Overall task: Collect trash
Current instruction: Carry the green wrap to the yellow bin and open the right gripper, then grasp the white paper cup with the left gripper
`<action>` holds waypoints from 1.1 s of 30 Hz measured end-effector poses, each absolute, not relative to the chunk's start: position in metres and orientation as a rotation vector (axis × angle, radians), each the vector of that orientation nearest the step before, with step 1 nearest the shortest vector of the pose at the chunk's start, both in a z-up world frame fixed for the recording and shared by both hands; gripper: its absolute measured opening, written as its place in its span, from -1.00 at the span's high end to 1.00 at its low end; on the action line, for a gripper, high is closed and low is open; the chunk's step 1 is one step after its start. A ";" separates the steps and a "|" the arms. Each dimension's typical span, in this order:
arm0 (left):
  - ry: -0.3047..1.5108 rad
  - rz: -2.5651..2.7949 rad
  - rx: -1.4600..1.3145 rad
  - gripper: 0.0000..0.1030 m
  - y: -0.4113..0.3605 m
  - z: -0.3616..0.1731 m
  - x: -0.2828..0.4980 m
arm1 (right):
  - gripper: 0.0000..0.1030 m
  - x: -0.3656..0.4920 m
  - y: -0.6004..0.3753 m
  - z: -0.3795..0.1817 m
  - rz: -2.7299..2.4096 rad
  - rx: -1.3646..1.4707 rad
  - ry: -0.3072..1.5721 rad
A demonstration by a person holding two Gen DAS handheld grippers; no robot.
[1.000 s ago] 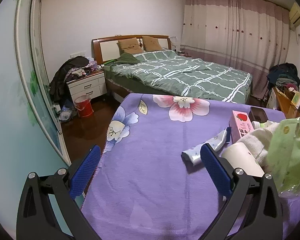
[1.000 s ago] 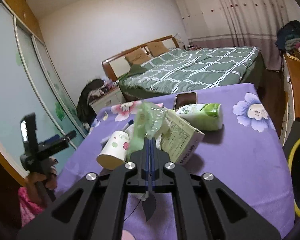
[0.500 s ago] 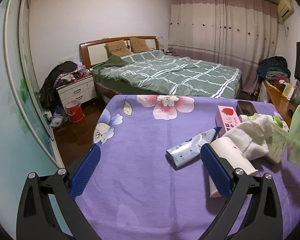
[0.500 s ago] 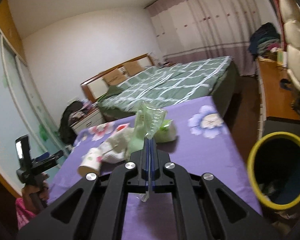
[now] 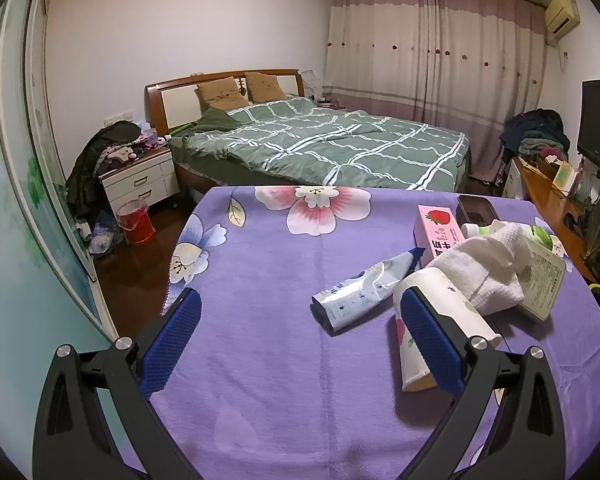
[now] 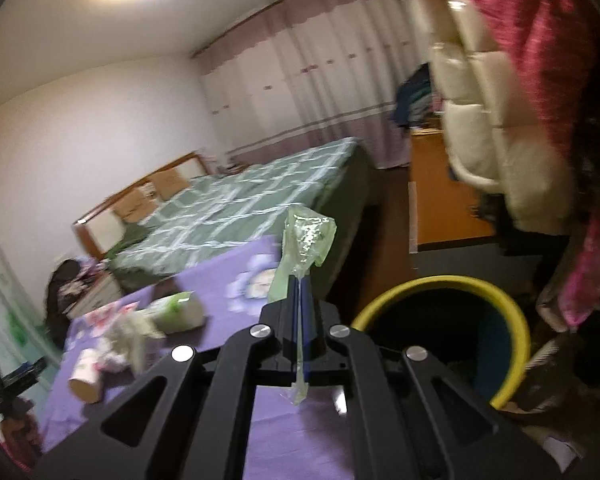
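Note:
My right gripper (image 6: pixel 299 284) is shut on a crumpled green plastic wrapper (image 6: pixel 306 240) and holds it in the air beside the table's right edge, just left of a yellow-rimmed bin (image 6: pixel 448 332) on the floor. My left gripper (image 5: pixel 296 312) is open and empty above the purple flowered tablecloth (image 5: pixel 260 280). Ahead of its right finger lie a paper cup (image 5: pixel 440 304) on its side, a squashed tube (image 5: pixel 364 288), a white cloth (image 5: pixel 488 264), a pink strawberry box (image 5: pixel 438 228) and a printed carton (image 5: pixel 544 276).
A dark phone (image 5: pixel 476 208) lies at the table's far right. A green-quilted bed (image 5: pixel 320 144) stands behind the table, a wooden desk (image 5: pixel 548 192) at right. A nightstand (image 5: pixel 140 180) and red bucket (image 5: pixel 136 224) stand at left.
My right gripper has swung right with the wrapper, off the pile and toward the bin. My left gripper has drawn back and turned slightly right, still open.

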State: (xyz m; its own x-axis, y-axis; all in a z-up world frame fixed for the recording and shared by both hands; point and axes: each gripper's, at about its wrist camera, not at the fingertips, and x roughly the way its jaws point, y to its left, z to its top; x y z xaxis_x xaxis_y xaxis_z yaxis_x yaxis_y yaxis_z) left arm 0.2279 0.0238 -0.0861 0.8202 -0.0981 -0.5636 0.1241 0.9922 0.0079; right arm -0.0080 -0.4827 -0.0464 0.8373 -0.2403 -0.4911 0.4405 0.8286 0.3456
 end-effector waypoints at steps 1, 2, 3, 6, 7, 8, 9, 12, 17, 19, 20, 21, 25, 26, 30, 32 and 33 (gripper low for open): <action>0.596 -0.121 0.047 -0.91 0.023 -0.086 0.227 | 0.97 -0.010 -0.490 -0.050 -0.403 0.468 0.458; 0.595 -0.123 0.049 -0.91 0.023 -0.086 0.227 | 0.96 -0.010 -0.496 -0.055 -0.431 0.465 0.474; 0.593 -0.125 0.050 -0.91 0.023 -0.086 0.227 | 0.92 -0.009 -0.501 -0.060 -0.456 0.454 0.500; 0.589 -0.133 0.054 -0.91 0.021 -0.085 0.226 | 0.83 -0.006 -0.510 -0.073 -0.512 0.447 0.538; 0.588 -0.137 0.057 -0.91 0.020 -0.085 0.225 | 0.79 -0.005 -0.512 -0.077 -0.518 0.453 0.545; 0.588 -0.140 0.058 -0.91 0.019 -0.086 0.225 | 0.72 -0.003 -0.513 -0.080 -0.524 0.460 0.545; 0.588 -0.142 0.060 -0.91 0.019 -0.086 0.225 | 0.66 -0.002 -0.512 -0.081 -0.524 0.463 0.543; 0.591 -0.154 0.068 -0.91 0.016 -0.087 0.224 | 0.60 0.012 -0.504 -0.081 -0.511 0.449 0.528; 0.601 -0.171 0.076 -0.91 0.011 -0.089 0.224 | 0.41 0.045 -0.471 -0.078 -0.495 0.373 0.469; 0.605 -0.179 0.077 -0.91 0.009 -0.090 0.224 | 0.37 0.056 -0.458 -0.079 -0.490 0.330 0.459; 0.608 -0.184 0.075 -0.91 0.008 -0.090 0.225 | 0.34 0.060 -0.452 -0.080 -0.486 0.310 0.455; 0.616 -0.198 0.067 -0.91 0.008 -0.091 0.226 | 0.29 0.061 -0.449 -0.080 -0.485 0.301 0.451; 0.640 -0.269 0.027 -0.91 0.003 -0.091 0.228 | 0.24 0.063 -0.442 -0.085 -0.491 0.285 0.447; 0.652 -0.294 0.012 -0.91 0.000 -0.091 0.228 | 0.22 0.064 -0.441 -0.086 -0.498 0.275 0.447; 0.746 -0.374 -0.019 -0.91 -0.017 -0.097 0.234 | 0.18 0.066 -0.443 -0.089 -0.496 0.270 0.463; 0.785 -0.380 -0.006 -0.91 -0.029 -0.101 0.238 | 0.16 0.065 -0.444 -0.089 -0.486 0.279 0.465; 0.793 -0.373 0.010 -0.91 -0.034 -0.101 0.238 | 0.12 0.064 -0.444 -0.088 -0.484 0.280 0.461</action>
